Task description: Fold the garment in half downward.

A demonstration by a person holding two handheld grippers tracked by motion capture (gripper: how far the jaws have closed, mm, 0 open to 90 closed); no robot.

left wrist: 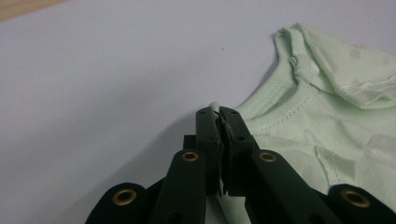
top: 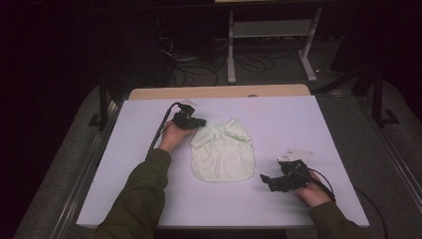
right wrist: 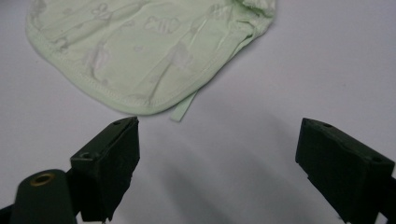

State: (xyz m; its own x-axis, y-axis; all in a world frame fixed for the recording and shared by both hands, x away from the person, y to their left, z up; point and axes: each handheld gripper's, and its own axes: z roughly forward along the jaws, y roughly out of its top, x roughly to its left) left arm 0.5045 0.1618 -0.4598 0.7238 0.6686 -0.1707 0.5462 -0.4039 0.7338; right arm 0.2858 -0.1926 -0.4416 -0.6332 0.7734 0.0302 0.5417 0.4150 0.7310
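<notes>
White table (top: 298,124) — left gripper (left wrist: 218,113) (low) pinching garment (left wrist: 327,126).

A white work surface (top: 278,199) is laid over a table whose wooden top (top: 219,92) is exposed along the far edge. Grey carpeted floor (top: 393,149) is seen on both sides. Beyond the table, a pale metal frame with a shelf (top: 271,30) is positioned, and dark cables (top: 199,69) are coiled beneath it. The surrounding room is kept dark.
</notes>
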